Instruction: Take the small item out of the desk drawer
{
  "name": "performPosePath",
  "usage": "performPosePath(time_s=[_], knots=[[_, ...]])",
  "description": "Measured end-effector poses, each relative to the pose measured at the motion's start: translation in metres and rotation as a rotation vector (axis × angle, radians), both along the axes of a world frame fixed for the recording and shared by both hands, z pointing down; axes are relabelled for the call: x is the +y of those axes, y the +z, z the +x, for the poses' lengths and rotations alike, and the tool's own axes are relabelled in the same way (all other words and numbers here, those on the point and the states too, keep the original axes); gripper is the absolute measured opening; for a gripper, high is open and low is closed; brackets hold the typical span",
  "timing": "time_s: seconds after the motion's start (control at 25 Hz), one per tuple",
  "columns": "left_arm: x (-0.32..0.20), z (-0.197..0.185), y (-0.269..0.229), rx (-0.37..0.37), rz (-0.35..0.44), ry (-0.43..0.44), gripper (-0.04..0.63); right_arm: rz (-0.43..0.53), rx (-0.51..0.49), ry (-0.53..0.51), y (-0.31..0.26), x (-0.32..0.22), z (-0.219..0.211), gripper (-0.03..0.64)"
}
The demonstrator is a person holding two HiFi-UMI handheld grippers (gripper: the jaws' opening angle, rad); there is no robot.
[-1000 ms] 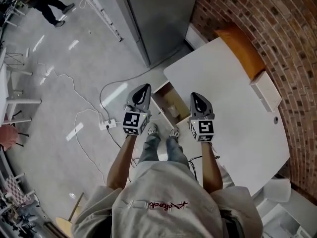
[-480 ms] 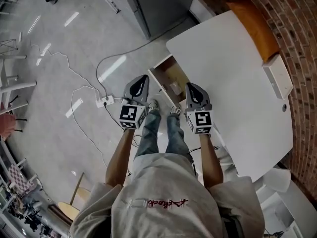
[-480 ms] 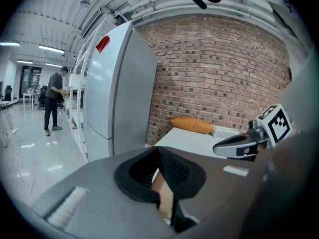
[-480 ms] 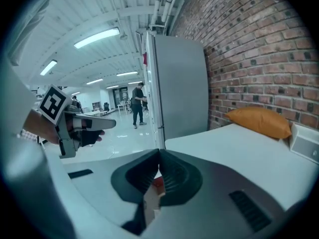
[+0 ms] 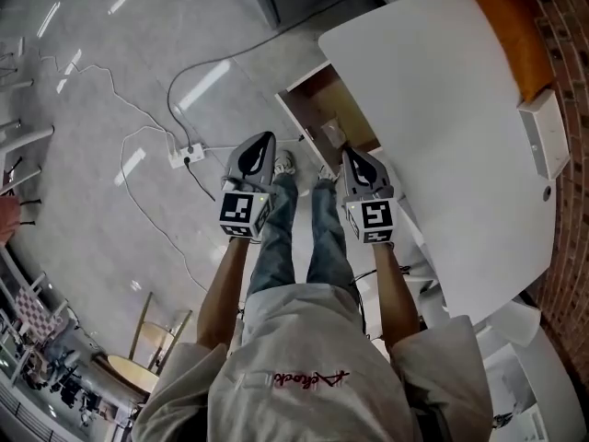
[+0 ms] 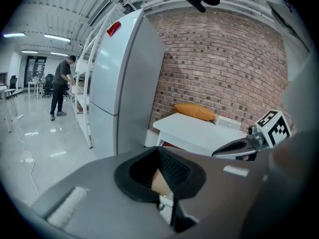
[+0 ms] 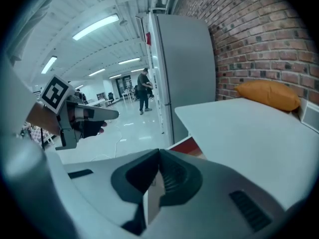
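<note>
The left hand-held gripper (image 5: 265, 140) and right hand-held gripper (image 5: 353, 155), jaws together and empty, have dropped toward the open desk drawer (image 5: 313, 109). The small item (image 5: 332, 134) lies inside it, so the reach looks to be just starting.

Worktop (image 5: 460, 109) white, smooth, matt. Drawer (image 5: 320, 109) inside bare wood. Floor (image 5: 110, 81) grey, v. glossy. Wall (image 5: 572, 53) rough red brick. Cushion (image 5: 515, 26) orange cloth.

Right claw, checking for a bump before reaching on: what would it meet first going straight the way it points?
Probably the open drawer under the white desk edge; the right claw aims into it, though depth is unclear.
</note>
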State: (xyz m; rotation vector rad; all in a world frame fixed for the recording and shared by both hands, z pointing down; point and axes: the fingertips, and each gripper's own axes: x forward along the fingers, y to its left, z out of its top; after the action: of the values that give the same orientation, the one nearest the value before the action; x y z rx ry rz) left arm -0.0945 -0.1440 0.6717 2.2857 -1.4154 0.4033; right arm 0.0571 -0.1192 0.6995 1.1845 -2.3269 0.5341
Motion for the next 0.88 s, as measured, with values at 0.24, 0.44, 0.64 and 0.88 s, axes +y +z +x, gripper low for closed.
performPosePath(time_s=[0.24,0.44,0.64,0.88], knots=[[0.01,-0.017,0.044,0.002,-0.07,-0.051,0.008,-0.061,0.009,-0.015,0.046,0.009,-0.006,0.012],[0.014,-0.017,0.061,0.016,-0.067,-0.046,0.008,-0.123,0.0,0.008,0.078,0.013,-0.006,0.012],[0.015,-0.018,0.067,0.02,-0.064,-0.032,0.008,-0.154,0.018,-0.005,0.103,-0.002,-0.014,0.012],[0.011,-0.022,0.07,0.031,-0.075,-0.051,0.008,-0.179,0.05,-0.028,0.13,-0.031,-0.025,0.012]])
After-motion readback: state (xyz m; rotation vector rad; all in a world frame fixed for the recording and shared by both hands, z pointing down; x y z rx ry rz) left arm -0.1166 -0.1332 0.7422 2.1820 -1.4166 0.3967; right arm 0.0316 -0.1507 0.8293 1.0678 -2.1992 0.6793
